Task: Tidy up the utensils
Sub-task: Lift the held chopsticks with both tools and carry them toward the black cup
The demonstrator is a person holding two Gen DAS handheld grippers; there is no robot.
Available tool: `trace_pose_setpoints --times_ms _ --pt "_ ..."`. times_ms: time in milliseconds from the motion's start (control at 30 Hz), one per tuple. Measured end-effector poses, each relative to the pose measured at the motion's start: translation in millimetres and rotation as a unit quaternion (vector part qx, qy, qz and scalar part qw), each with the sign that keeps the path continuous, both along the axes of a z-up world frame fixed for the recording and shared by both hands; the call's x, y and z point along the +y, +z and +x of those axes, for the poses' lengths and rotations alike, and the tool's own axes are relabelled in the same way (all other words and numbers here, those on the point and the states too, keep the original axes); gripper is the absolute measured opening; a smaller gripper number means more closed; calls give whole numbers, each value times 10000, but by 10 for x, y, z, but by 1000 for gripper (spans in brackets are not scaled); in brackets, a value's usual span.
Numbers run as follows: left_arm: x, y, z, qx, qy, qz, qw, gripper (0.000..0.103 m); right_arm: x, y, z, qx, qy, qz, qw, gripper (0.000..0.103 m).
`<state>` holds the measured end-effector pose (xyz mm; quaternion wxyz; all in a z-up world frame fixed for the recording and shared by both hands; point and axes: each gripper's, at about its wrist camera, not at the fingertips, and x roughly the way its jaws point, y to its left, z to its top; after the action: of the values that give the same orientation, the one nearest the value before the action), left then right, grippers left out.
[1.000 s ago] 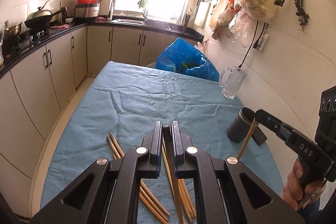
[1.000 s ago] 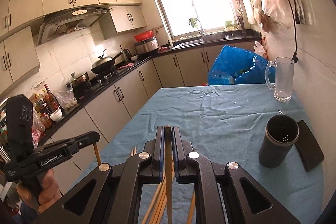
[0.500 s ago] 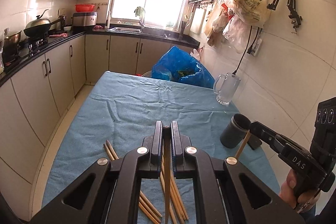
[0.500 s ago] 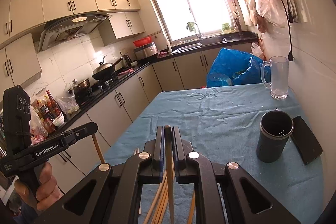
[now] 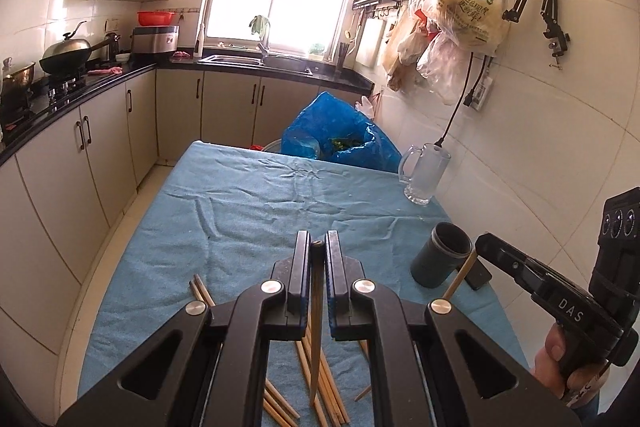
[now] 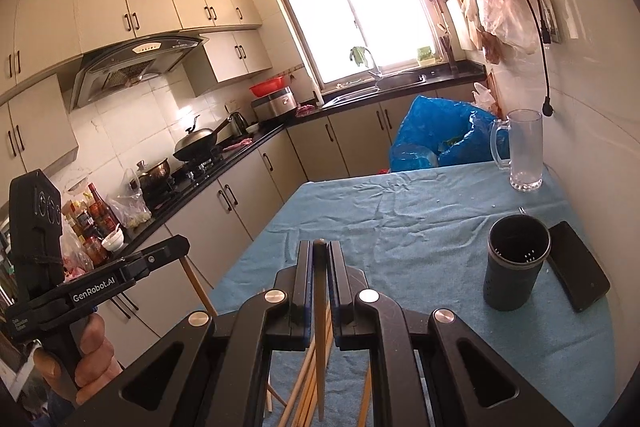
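Each claw, left and right, is pinching one chopstick upright at frame centre, seemingly ready for the dark holder at right, while loose chopsticks lie on the tabletop below.

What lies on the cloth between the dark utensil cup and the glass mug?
Nothing: the right wrist view shows only bare, wrinkled blue cloth between the dark utensil cup and the glass mug. The black phone lies beside the cup, off that line.
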<state>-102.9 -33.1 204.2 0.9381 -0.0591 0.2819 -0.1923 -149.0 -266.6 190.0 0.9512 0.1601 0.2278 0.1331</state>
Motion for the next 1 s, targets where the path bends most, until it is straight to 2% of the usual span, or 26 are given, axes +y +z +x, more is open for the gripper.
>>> trace_pose_setpoints --times_ms 633,1000 --pt "-137 209 142 -56 -166 -37 9998 6 -220 181 -14 -164 -271 14 9995 8" --pt "-463 382 253 -91 -406 -7 9991 6 -667 365 -53 -346 -670 71 9971 8"
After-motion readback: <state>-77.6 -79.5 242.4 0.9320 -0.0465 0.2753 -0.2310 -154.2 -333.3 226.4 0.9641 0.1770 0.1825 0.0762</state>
